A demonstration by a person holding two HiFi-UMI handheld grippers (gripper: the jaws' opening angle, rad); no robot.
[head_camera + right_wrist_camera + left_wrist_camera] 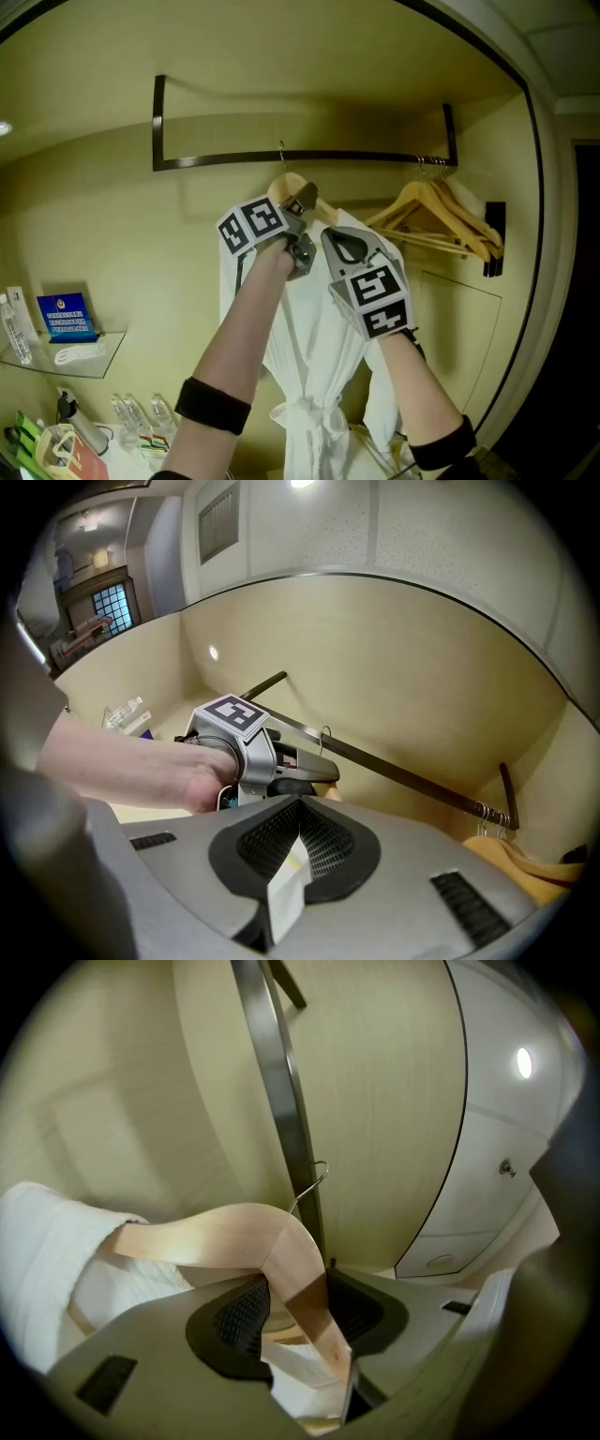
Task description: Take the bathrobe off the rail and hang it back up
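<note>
A white bathrobe [314, 375] hangs on a wooden hanger [292, 187] below the dark rail [375, 157]. The hanger's wire hook [281, 152] is at the rail; whether it rests on it I cannot tell. My left gripper [305, 225] is shut on the hanger's arm [300, 1288], with the hook [314, 1183] beside the rail [281, 1101]. The bathrobe [47, 1241] drapes over the hanger's left end. My right gripper [342, 242] is just right of the left one, shut on a fold of the bathrobe's white cloth [286, 883]. The right gripper view shows the left gripper [253, 752] under the rail [403, 775].
Several spare wooden hangers [441, 220] hang at the rail's right end, near a dark wall bracket [494, 239]. A glass shelf [94, 361] at lower left carries a blue sign [66, 316] and a bottle [11, 328]. More bottles [141, 412] stand below.
</note>
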